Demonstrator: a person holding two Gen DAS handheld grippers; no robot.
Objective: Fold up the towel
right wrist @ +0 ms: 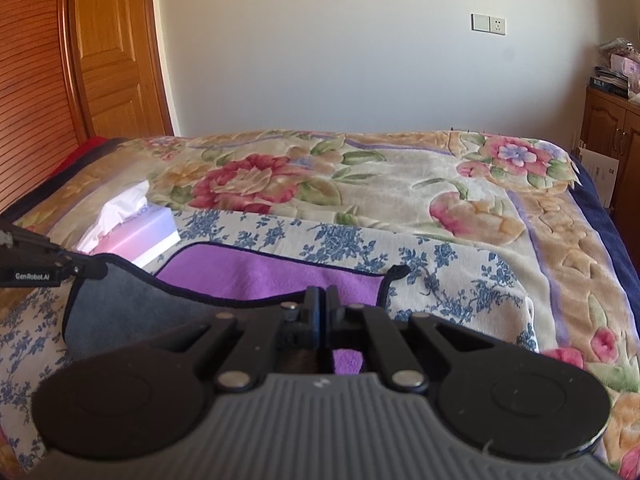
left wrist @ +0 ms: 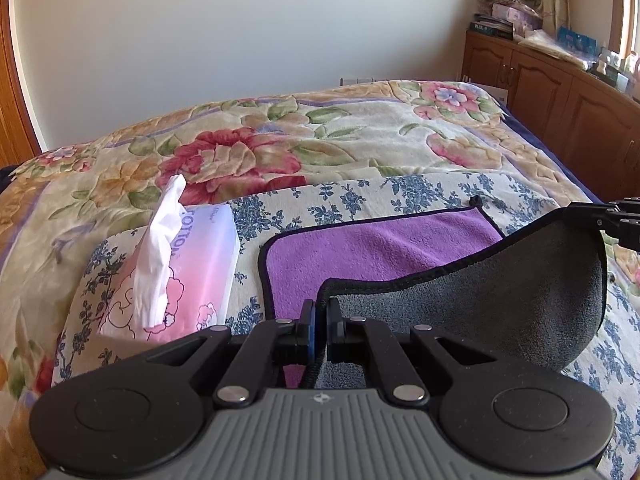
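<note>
Towel (left wrist: 376, 252), purple face, grey back, dark piped hem, lies on the blue-flowered cloth (left wrist: 432, 192) on the bed, near edge lifted. We have both near corners pinched: left gripper (left wrist: 322, 312) clamped on the hem at the near-left corner, right gripper (right wrist: 322, 300) clamped on the near-right corner, jaws closed on fabric in both wrist views. Between them the raised edge sags and shows its grey underside (left wrist: 500, 292), so we judge it light, soft and floppy with no stiffness; fleece-like nap, likely grippy, not fragile. Corners at the hem are the right hold, since the piping gives the pads something thicker to bite. We'd keep the two grips well apart so the span stays taut when carried over.

Far half of the towel lies flat, far-right corner with a small hanging loop (left wrist: 476, 200).

Just left of the towel sits a tissue box (left wrist: 200, 264) with a tissue sticking up; close enough that a swinging left corner could brush it. Beyond: floral blanket (left wrist: 280, 140), nothing on it in the fold path. Far right a wooden cabinet (left wrist: 560, 92) with clutter, far left a wooden door (right wrist: 108, 48), both well apart.
</note>
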